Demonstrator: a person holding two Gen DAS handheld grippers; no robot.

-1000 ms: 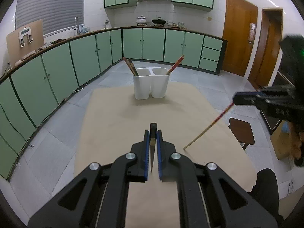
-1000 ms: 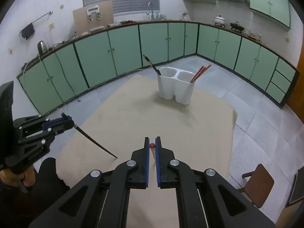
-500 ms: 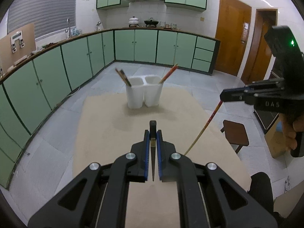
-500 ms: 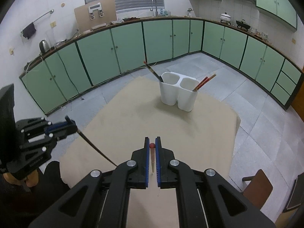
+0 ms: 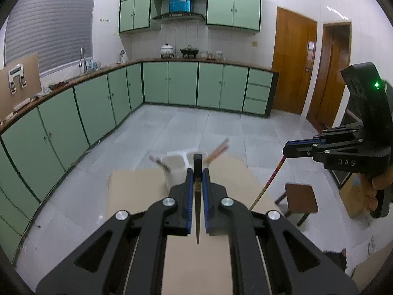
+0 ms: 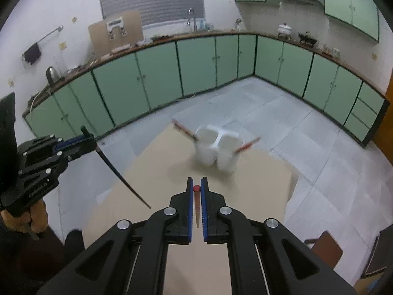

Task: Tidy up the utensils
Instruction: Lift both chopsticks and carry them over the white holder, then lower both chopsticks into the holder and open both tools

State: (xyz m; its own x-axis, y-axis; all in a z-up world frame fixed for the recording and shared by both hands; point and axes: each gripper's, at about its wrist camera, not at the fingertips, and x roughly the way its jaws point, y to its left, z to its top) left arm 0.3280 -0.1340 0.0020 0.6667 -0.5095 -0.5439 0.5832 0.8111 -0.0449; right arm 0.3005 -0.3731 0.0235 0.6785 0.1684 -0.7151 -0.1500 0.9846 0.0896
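A white two-cup utensil holder (image 6: 217, 150) stands at the far end of the tan table (image 6: 258, 172), blurred by motion, with dark chopsticks in its left cup and red ones in its right. It also shows in the left wrist view (image 5: 175, 166). My left gripper (image 5: 197, 172) is shut on a dark chopstick (image 5: 197, 204), seen from the side in the right wrist view (image 6: 118, 172). My right gripper (image 6: 197, 188) is shut on a red-tipped chopstick (image 6: 197, 209), seen in the left wrist view (image 5: 270, 182). Both are held above the table's near half.
A brown stool (image 5: 301, 198) stands right of the table. Green cabinets (image 5: 181, 83) line the walls around a grey tiled floor. Wooden doors (image 5: 293, 61) are at the right.
Both grippers have lifted and tilted upward with their chopsticks, so the holder now sits lower and closer to the fingertips in both views. The grips are unchanged.
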